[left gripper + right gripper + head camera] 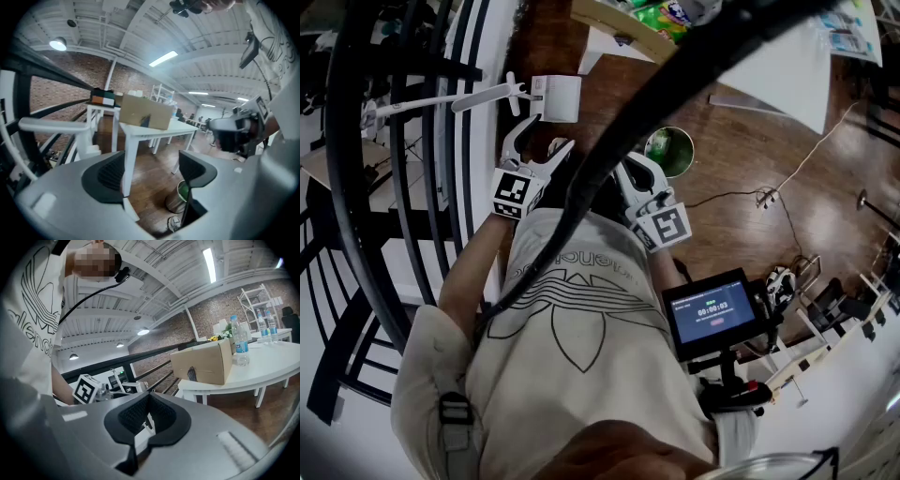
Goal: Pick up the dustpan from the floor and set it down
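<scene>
No dustpan can be made out in any view. I hold both grippers up in front of my chest, above the white T-shirt. My left gripper stands open: in the left gripper view there is a wide gap between the dark pads and nothing in it. My right gripper is beside it on the right. In the right gripper view its dark pads meet at the tips, shut on nothing. Each gripper's camera sees the other gripper off to one side.
A round bin with a green liner stands on the wooden floor beyond the grippers. A white table carries a cardboard box. A black railing runs along the left. A lit screen hangs at my right side.
</scene>
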The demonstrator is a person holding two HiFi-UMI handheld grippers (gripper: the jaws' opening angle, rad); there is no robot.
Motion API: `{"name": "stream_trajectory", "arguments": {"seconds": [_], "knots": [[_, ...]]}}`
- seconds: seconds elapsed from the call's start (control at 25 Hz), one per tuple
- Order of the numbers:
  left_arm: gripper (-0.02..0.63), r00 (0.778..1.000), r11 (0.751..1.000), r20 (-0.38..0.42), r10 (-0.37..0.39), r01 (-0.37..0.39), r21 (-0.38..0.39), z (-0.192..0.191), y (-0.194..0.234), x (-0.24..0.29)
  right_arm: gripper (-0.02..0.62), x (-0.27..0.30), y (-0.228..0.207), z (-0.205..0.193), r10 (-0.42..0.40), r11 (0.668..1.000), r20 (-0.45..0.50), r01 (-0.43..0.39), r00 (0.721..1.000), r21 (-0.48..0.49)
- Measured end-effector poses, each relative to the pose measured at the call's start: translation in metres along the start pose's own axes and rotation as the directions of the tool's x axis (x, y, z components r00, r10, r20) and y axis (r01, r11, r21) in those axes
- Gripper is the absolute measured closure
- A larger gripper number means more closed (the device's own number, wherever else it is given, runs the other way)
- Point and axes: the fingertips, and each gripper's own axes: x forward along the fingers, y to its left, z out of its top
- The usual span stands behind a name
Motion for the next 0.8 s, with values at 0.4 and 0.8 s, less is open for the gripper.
{"name": "stream_trajectory", "arguments": {"seconds": [0.4, 0.8], "knots": [[0.137, 0.973, 0.978, -0.095, 0.21, -0.208, 0.03, -0.042, 0.117, 0.015, 0.592, 0.002, 0.012, -0.017, 0.009, 1.0, -0.075, -0.007, 0.997, 0.026], [0.531, 0.974, 0.963, -0.04, 0.222, -0.213, 0.163, -0.026, 0.141, 0.068, 0.592, -0.023, 0.016, -0.035, -0.016, 0.997, -0.167, 0.029, 0.986, 0.075]]}}
